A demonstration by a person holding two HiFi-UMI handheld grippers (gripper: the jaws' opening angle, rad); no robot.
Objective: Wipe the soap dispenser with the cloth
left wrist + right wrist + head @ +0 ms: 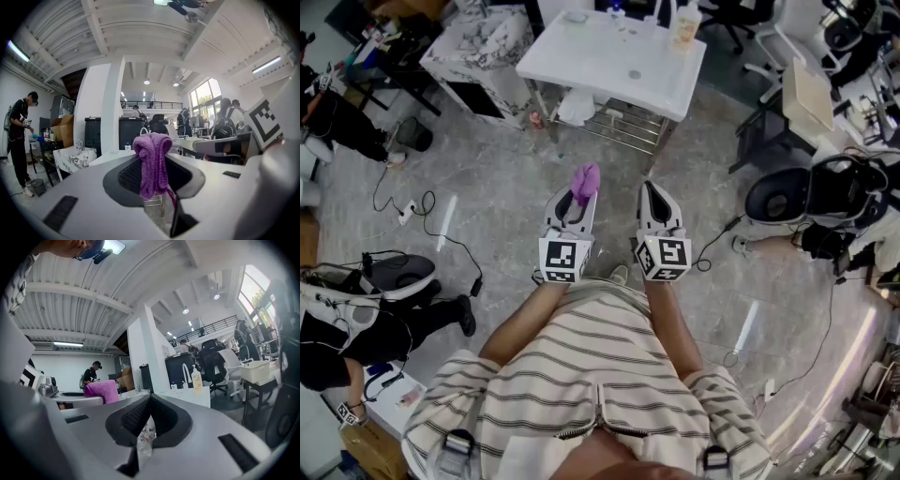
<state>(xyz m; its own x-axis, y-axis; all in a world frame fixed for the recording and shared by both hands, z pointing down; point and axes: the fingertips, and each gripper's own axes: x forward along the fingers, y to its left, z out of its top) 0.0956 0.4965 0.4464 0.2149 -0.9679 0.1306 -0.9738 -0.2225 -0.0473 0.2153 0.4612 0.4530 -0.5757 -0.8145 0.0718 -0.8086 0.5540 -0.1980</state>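
Pinch purple cloth [586, 178] firmly in left gripper [580, 194]; leave right gripper [652, 190] closed, empty. Approach soap dispenser [685, 23] at one o'clock.

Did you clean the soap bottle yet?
Not yet. Done: the left tongs are shut on the purple cloth. Right now the person stands back from the white sink, the right tongs shut and empty. Left to do: walk up and wipe the soap dispenser, which sits untouched at the sink's far edge.
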